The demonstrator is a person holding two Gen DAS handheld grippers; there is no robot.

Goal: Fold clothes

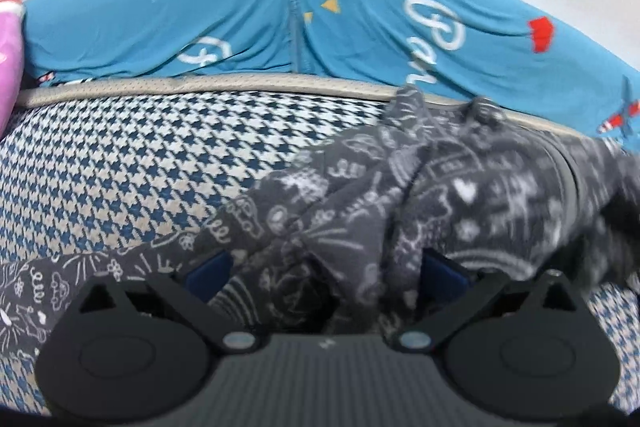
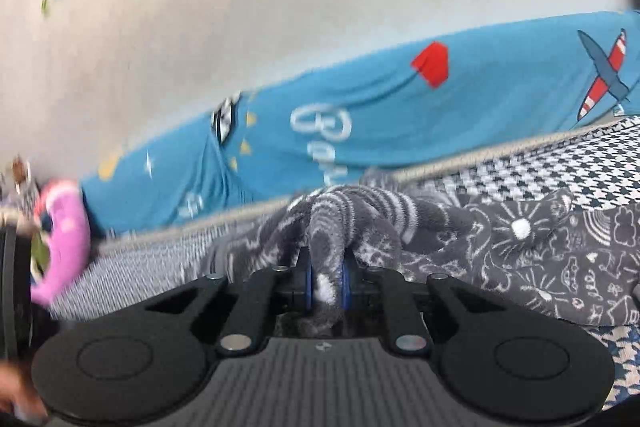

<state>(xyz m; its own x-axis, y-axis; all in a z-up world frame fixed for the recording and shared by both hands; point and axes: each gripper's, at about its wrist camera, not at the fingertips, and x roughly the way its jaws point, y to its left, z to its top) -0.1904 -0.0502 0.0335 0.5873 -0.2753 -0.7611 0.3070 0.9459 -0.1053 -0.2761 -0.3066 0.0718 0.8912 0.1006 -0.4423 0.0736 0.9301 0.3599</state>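
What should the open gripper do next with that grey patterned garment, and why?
Probably close the left gripper on the grey garment bunched between its open fingers; the right gripper already pinches a fold, so both could then lift and spread it.

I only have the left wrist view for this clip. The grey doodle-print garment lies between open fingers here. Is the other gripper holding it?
Observer: Yes. The right gripper is shut on a bunched fold of the grey garment.
Operator: Where does the rest lie?
Observer: It spreads to that gripper's right over the houndstooth cover.
Operator: Anything else near it?
Observer: A pink item at the far left, beside the blue printed fabric.
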